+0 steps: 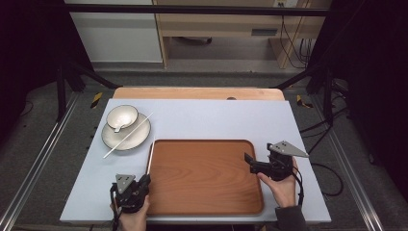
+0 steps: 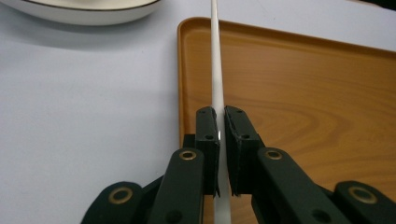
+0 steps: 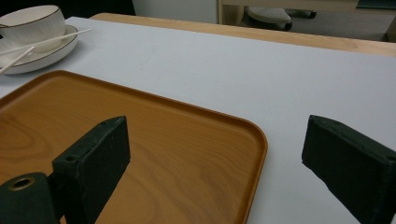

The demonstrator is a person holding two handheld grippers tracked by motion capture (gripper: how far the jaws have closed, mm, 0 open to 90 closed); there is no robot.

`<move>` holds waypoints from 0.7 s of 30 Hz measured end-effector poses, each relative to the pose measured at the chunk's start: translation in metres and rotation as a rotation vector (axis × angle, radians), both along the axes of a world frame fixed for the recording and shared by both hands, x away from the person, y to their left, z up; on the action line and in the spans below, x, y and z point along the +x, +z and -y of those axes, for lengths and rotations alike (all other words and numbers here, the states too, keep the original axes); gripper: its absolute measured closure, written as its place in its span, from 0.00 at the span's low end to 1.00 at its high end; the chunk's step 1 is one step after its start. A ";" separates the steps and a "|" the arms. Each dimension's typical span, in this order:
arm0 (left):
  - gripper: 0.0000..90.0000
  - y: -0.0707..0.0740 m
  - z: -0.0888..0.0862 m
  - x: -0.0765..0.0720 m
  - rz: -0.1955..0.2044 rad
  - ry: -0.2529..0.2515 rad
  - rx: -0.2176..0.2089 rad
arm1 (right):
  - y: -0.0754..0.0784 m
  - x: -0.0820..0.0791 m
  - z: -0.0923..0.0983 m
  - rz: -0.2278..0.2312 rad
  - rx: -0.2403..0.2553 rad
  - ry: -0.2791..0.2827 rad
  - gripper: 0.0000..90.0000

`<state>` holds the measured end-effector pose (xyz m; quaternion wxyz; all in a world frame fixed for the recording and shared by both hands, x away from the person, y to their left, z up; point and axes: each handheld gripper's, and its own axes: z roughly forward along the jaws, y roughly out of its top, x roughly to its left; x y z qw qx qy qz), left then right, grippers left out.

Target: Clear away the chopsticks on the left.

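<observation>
The left gripper (image 2: 220, 140), clamped on a white chopstick (image 2: 216, 70), holds it running near-to-far along the wooden tray's (image 1: 207, 178) left rim, the far plate (image 1: 126, 135) ahead.

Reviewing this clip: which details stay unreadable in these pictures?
- Chopstick near end: left gripper view, hidden between the left gripper pads and cut by the bottom edge.
- Whether its far tip touches the tray: high view, too small.
- Bowl contents: right gripper view, hidden by its wall; spoon unclear.
</observation>
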<state>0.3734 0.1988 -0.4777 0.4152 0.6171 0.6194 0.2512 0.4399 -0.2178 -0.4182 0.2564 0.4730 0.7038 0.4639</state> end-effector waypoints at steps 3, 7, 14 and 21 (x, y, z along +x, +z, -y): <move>0.94 -0.003 0.002 0.001 -0.013 -0.004 0.007 | 0.000 0.000 -0.001 -0.002 0.001 0.002 0.09; 0.94 -0.006 0.003 0.004 -0.022 0.002 0.006 | 0.000 0.000 -0.003 0.000 -0.001 0.006 0.09; 0.94 -0.011 0.004 0.009 -0.049 0.016 0.026 | 0.000 0.000 -0.003 -0.007 -0.002 0.006 0.09; 0.93 -0.011 0.005 0.010 -0.057 0.019 0.032 | 0.000 0.000 -0.003 -0.007 -0.004 0.008 0.09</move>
